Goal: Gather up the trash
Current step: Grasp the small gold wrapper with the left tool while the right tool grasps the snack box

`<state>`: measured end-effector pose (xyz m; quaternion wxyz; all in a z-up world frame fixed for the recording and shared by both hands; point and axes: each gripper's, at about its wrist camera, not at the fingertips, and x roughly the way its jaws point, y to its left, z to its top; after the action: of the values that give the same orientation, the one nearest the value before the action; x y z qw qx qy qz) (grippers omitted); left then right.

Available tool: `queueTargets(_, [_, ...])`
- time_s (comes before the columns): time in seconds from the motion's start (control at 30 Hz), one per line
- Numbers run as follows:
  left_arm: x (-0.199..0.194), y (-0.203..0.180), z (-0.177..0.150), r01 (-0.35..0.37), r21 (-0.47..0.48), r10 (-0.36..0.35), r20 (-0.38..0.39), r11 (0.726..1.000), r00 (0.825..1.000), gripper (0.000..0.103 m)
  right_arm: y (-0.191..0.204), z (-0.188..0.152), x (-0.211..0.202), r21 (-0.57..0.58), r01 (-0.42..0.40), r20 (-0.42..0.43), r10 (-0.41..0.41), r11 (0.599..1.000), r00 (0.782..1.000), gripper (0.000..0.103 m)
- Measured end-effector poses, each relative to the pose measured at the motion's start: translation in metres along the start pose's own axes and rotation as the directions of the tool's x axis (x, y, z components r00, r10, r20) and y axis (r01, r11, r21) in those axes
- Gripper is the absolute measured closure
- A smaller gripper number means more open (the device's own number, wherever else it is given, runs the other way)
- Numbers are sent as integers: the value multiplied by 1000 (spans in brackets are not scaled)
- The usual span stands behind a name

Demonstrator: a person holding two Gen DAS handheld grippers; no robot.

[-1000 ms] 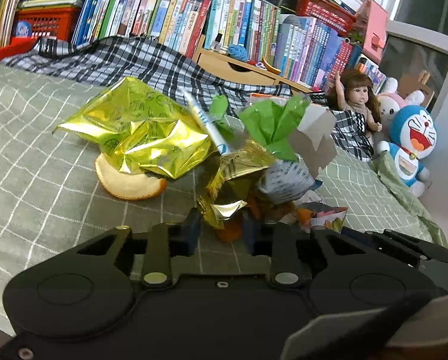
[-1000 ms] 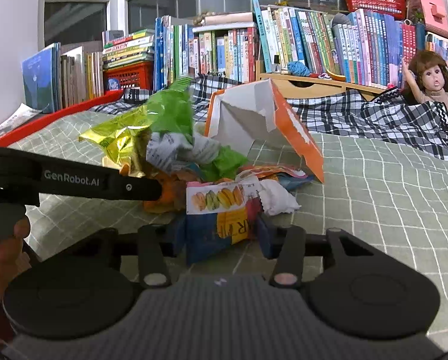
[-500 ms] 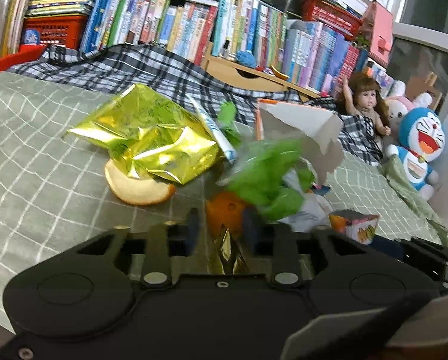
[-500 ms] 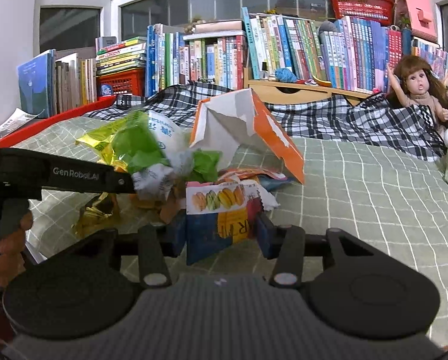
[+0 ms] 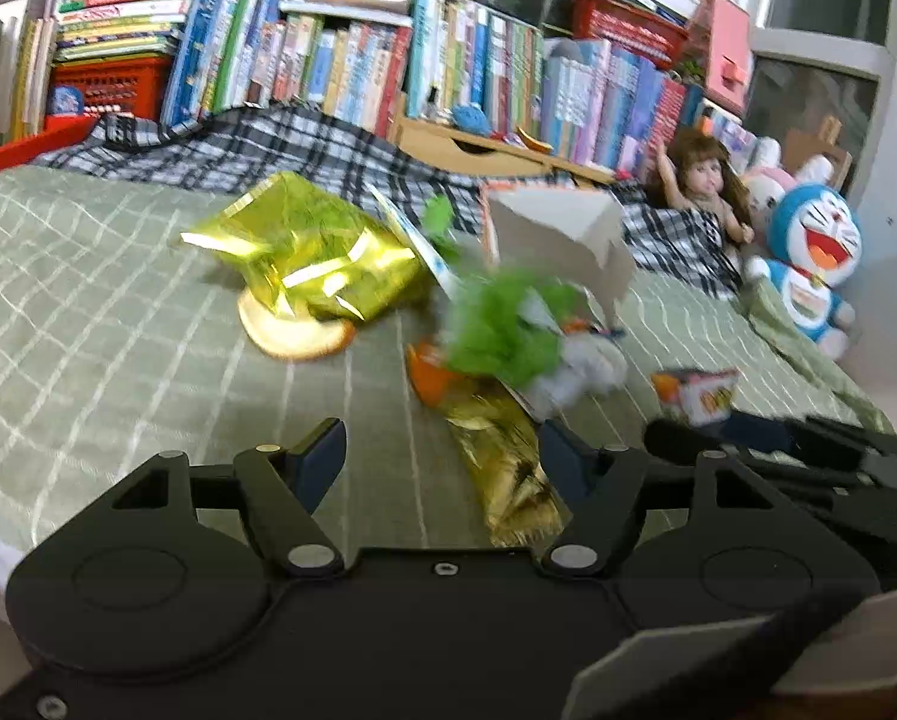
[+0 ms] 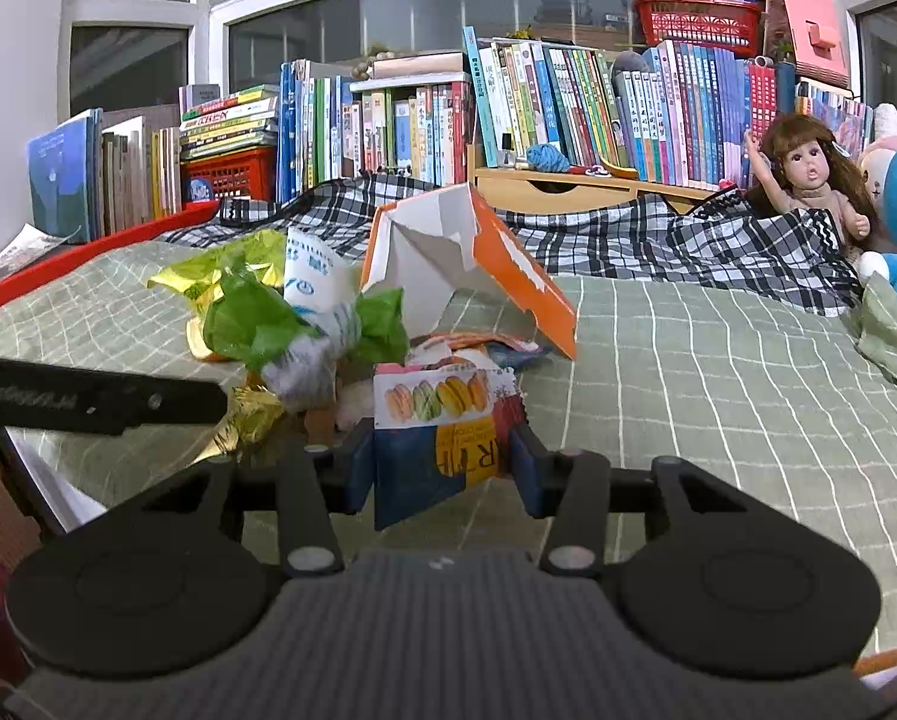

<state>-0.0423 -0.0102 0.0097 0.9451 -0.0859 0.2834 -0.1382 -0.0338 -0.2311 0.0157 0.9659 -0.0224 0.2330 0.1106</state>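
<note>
A heap of trash lies on the green checked bedcover [image 5: 118,312]: a gold foil bag [image 5: 310,258], a piece of orange peel [image 5: 292,336], a green wrapper [image 5: 502,330] and a torn orange-and-white carton [image 6: 466,252]. My left gripper [image 5: 442,441] is low in front of the heap and its jaws are opening. A crumpled gold wrapper [image 5: 508,468] lies between them near the right finger, and the pads do not press on it. My right gripper [image 6: 442,456] is shut on a small macaron box [image 6: 442,420], just right of the heap.
A plaid blanket [image 6: 658,240] lies behind the heap, with rows of books [image 6: 538,96] and a wooden drawer box beyond. A doll [image 6: 808,180] and plush toys [image 5: 808,252] sit at the right. A red rim [image 6: 58,270] runs along the left of the bed.
The left jaws went from shut on the gold wrapper to wide apart. The lifted bunch of green wrapper and gold wrapper dropped back onto the bed. The right gripper kept its hold.
</note>
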Motion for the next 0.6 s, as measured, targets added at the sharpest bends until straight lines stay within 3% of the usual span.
queueTargets(0.23, [14, -17, -11, 23, 15, -23, -34, 1000, 999, 34, 1, -8, -3, -10, 12, -21, -12, 1000, 1000, 52])
queueTargets(0.3, [21, -19, -8, 38, -12, -38, -38, 999, 999, 40, 0, -10, -4, -12, 17, -23, -18, 1000, 1000, 52])
queueTargets(0.37, [28, -20, -6, 46, -28, -48, -57, 999, 997, 74, -2, -11, -6, -10, 21, -26, -22, 1000, 999, 52])
queueTargets(0.6, [22, -21, -2, 38, -24, -39, -60, 999, 997, 80, -3, -12, -17, -1, 14, -25, -14, 1000, 1000, 54])
